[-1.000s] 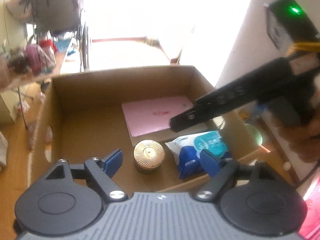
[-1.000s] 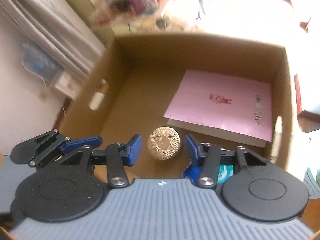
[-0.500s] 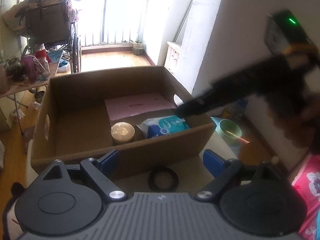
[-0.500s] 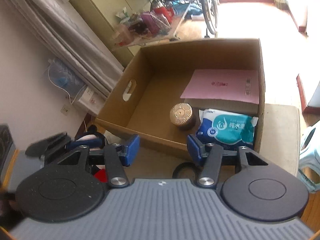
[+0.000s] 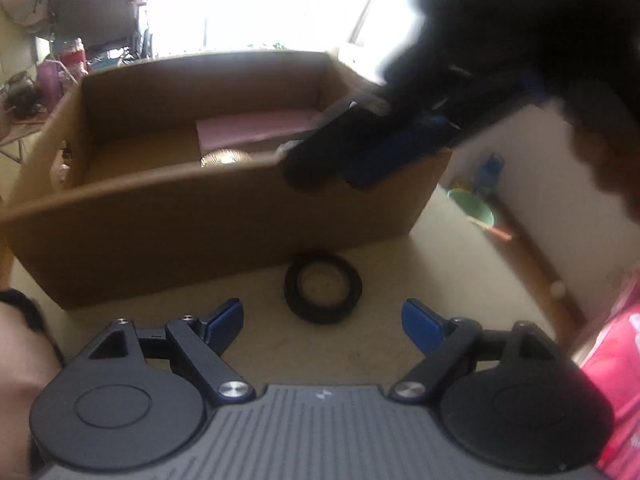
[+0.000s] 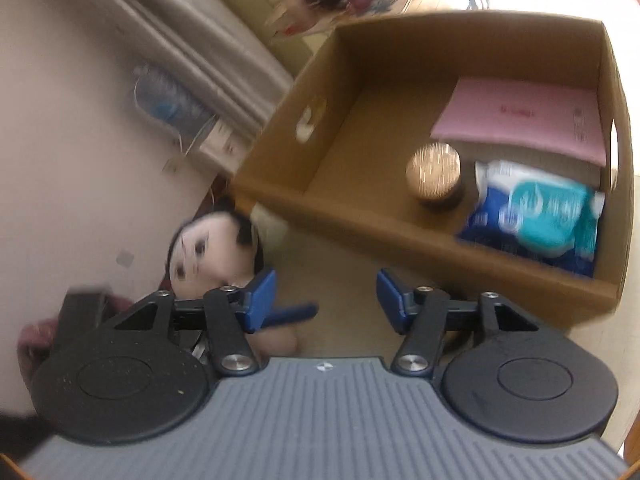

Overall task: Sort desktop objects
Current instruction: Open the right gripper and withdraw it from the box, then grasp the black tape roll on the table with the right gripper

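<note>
**Black tape ring next, with the box wall close behind it**

While both pairs of tongs hang empty over the beige worktop, we read them first. Our left gripper point(image 5: 322, 316) stands with its blue pads apart and nothing between them, the jaws having just narrowed a little. Our right gripper point(image 6: 326, 294) is also parted and empty; its jaws have just been widening.

Straight ahead of the left gripper lies the black ring of tape point(image 5: 323, 289), flat on the worktop point(image 5: 460, 280), just in front of the near wall of the brown cardboard box point(image 5: 180, 232). Inside the box we see the pink flat book point(image 6: 520, 120), the round gold-lidded jar point(image 6: 434, 174) and the blue-and-teal tissue pack point(image 6: 536, 216). A black-and-white plush toy point(image 6: 208, 244) sits near the box's left corner, just past the right gripper's left finger.

We judge the tape ring the next item to sort. The risks we see:

- The ring lies low and flat, so pads closing too high could skate over it.
- It sits close to the box wall, so a forward approach may shove it against the cardboard.
- In the left view the right gripper crosses overhead, blurred; the two could collide.
</note>
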The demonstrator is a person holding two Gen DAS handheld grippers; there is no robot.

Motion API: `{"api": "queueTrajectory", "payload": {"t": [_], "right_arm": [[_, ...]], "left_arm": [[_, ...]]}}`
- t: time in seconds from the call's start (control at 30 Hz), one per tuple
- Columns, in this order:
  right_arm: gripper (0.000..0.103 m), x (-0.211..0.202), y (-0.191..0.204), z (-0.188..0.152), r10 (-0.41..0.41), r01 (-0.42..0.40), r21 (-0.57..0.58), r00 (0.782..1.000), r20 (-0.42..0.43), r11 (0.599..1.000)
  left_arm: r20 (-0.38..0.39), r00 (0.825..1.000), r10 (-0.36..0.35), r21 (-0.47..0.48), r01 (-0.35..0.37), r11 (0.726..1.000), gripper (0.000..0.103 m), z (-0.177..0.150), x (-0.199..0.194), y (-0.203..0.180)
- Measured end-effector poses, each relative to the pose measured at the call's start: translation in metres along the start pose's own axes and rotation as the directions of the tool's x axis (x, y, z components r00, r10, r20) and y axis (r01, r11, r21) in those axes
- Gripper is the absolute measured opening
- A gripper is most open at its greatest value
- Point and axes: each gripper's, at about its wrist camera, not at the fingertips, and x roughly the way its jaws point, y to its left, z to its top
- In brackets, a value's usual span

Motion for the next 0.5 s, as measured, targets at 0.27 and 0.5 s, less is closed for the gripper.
{"api": "queueTrajectory", "payload": {"t": [0.27, 0.5], "right_arm": [[0.053, 0.031, -0.051, -0.05, -0.134, 0.135, 0.139, 0.991, -0.019, 0.981], [0.046, 0.057, -0.072, -0.054, -0.218, 0.215, 0.125, 0.976, 0.003, 0.968]], "left_arm": [[-0.049, 0.999, 0.018, 0.072, -0.014, 0.997, 0.08, -0.004, 0.047, -0.003], [-0.07, 0.996, 0.063, 0.125, -0.053, 0.991, 0.08, -0.002, 0.076, -0.005]]}}
